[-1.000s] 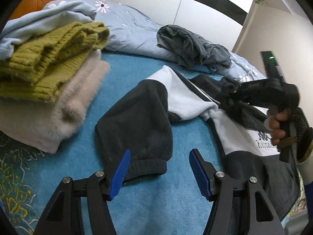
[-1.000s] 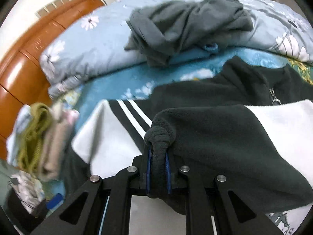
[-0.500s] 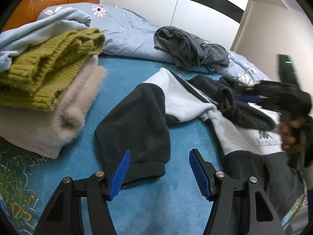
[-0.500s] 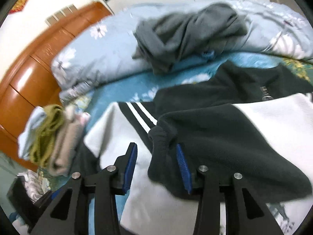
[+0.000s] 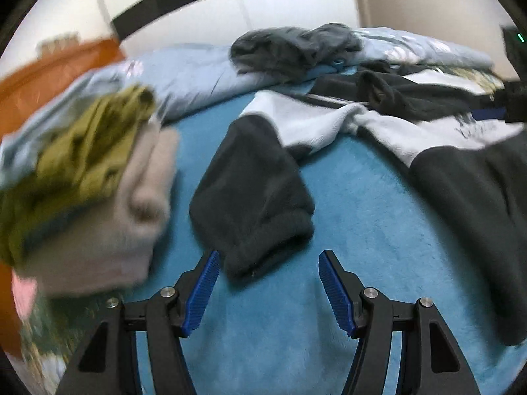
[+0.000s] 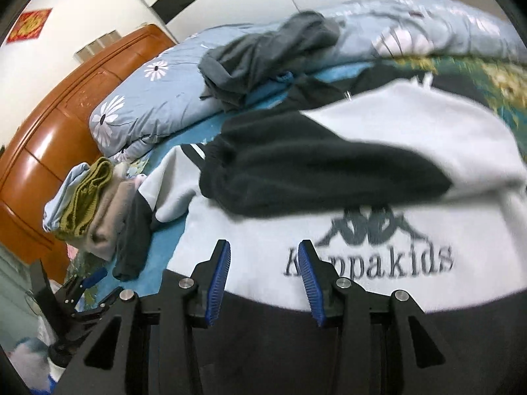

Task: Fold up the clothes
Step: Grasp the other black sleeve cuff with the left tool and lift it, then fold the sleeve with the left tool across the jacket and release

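Fleece, dark grey and white, makes up the sweatshirt (image 6: 378,197) that lies spread front-up on the teal bed cover (image 5: 362,204). One dark sleeve (image 6: 313,177) is already folded across the chest, just above the printed logo (image 6: 372,247). The other sleeve (image 5: 253,194) lies flat on the cover, out to the garment's side, its ribbed cuff (image 5: 263,250) pointing toward the left gripper (image 5: 266,291). That gripper hovers with its blue pads apart and nothing between them, the cuff just beyond them at 12 o'clock. The right gripper (image 6: 263,279) hangs over the white chest panel, its pads also apart and empty. The step in hand looks like taking this second sleeve. To do it well, the left gripper should come down square over the cuff, pinch the thick ribbed edge rather than the loose fleece behind it, and carry it across to lie beside the first sleeve without dragging the body out of line. At 9 o'clock in the left wrist view sits a stack of folded knitwear (image 5: 98,177), olive over beige. At 12 o'clock a crumpled grey garment (image 5: 293,49) rests on a pale blue floral quilt (image 5: 197,72).
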Demonstrator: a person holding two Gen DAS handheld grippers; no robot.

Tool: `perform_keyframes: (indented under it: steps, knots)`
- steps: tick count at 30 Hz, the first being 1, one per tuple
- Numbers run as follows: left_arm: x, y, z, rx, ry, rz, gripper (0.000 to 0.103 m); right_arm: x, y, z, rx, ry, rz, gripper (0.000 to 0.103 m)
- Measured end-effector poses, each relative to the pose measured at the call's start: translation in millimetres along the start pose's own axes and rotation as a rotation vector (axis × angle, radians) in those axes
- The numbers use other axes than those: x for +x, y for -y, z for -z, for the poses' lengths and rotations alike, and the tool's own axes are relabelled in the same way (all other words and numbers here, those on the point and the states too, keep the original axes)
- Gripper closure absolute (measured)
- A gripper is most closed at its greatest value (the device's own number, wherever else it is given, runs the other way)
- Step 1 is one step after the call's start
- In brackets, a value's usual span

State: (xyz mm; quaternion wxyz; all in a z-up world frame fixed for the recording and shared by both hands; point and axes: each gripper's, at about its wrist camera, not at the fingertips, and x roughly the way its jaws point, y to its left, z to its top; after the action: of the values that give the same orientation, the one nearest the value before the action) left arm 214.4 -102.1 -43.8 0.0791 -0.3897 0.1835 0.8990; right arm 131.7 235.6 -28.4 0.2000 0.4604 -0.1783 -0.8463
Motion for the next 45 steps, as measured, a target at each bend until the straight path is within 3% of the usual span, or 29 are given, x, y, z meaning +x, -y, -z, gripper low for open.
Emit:
perform_keyframes:
  steps: [4,7,8,10,13,17,21,23,26,30,35,38,41,45]
  knots:
    - [23.0,7.2,-5.2,0.097,-0.016,-0.01,0.036,-3.5,-2.5,3.4,0.004,0.009,-0.02,0.059]
    - [30.2,-3.0,-9.7,0.04,-0.016,0.004,0.038,-10.6,-2.6,7.8,0.002,0.017,-0.018,0.059]
    - [31.9,-6.9,-10.5,0.015,-0.018,0.012,0.042,-11.8,-2.3,8.8,0.004,0.017,-0.018,0.059]
    - [35.2,-14.7,-11.8,-0.038,-0.02,0.031,0.065,-13.5,-1.3,10.9,0.009,0.017,-0.017,0.059]
    - [28.9,-27.9,-15.4,-0.118,-0.011,0.051,0.074,-15.8,0.9,14.9,0.016,0.015,-0.021,0.059]
    - [-3.2,-65.4,-38.1,-0.306,0.05,0.209,0.076,-21.9,7.9,17.9,0.021,0.017,-0.014,0.059]
    - [-45.4,-114.0,-82.2,-0.5,0.198,0.461,0.077,-30.8,18.3,15.6,0.054,0.041,-0.026,0.059]
    - [-54.9,-132.3,-105.9,-0.573,0.239,0.582,0.077,-36.3,24.2,14.5,0.069,0.059,-0.035,0.059]
    - [-57.0,-139.8,-141.6,-0.62,0.26,0.686,0.077,-43.0,33.2,13.4,0.084,0.078,-0.04,0.059]
    - [-47.4,-113.3,-187.5,-0.63,0.253,0.898,0.077,-56.4,52.8,14.2,0.108,0.104,-0.033,0.059]
    - [-39.4,-40.8,-260.9,-0.511,0.248,1.027,0.077,-84.5,92.8,17.7,0.175,0.157,0.0,0.059]
    - [-33.9,14.9,-298.1,-0.434,0.237,1.077,0.077,-101.8,118.4,21.0,0.221,0.189,0.021,0.059]
    - [-8.0,73.4,-331.9,-0.387,0.171,1.102,0.077,-114.2,142.0,26.8,0.268,0.215,0.029,0.059]
    - [31.9,141.7,-340.7,-0.358,0.064,1.088,0.077,-120.3,164.0,33.5,0.316,0.225,0.038,0.059]
